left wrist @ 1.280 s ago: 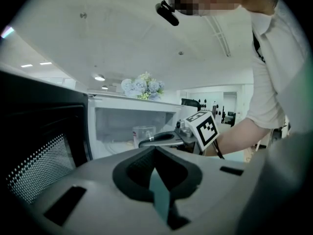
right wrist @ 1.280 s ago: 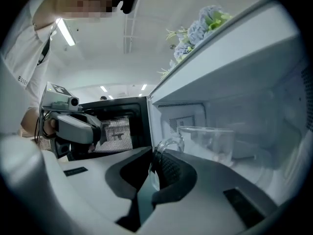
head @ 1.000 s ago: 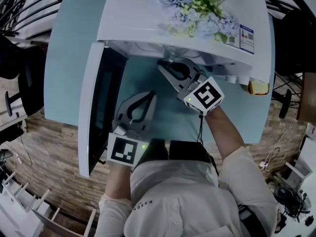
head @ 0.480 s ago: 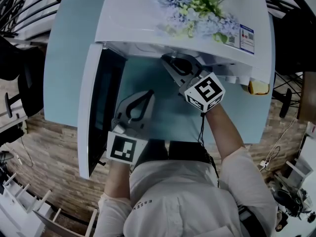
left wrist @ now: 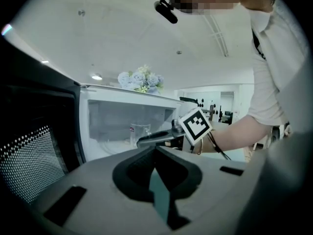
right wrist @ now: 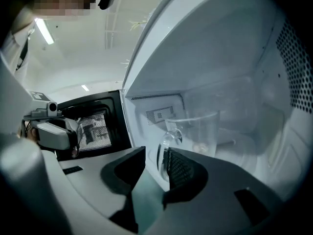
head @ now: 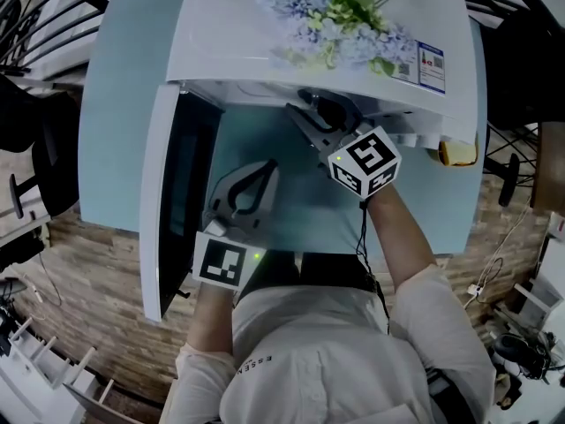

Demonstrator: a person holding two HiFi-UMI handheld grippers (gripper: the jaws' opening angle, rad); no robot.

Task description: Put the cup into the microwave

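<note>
A clear glass cup (right wrist: pixel 195 131) with a handle stands inside the white microwave (head: pixel 265 34), whose door (head: pixel 172 201) hangs open to the left. My right gripper (right wrist: pixel 156 153) reaches into the cavity. Its jaws have just been opening, and they now stand apart with the cup's handle between them, close to the right pad. From the left gripper view the cup (left wrist: pixel 139 133) shows behind the right gripper (left wrist: pixel 144 140). My left gripper (head: pixel 263 168) rests low over the teal table (head: pixel 124 104) in front of the door, jaws together with nothing in them.
A bunch of pale blue flowers (head: pixel 335 20) lies on top of the microwave. A small yellow object (head: pixel 459 153) sits at the microwave's right side. The dark door with its perforated window (right wrist: pixel 93 126) stands left of the right gripper. Wooden floor and racks surround the table.
My right gripper has moved a little further into the microwave's opening. The left gripper and the door have stayed where they were.
</note>
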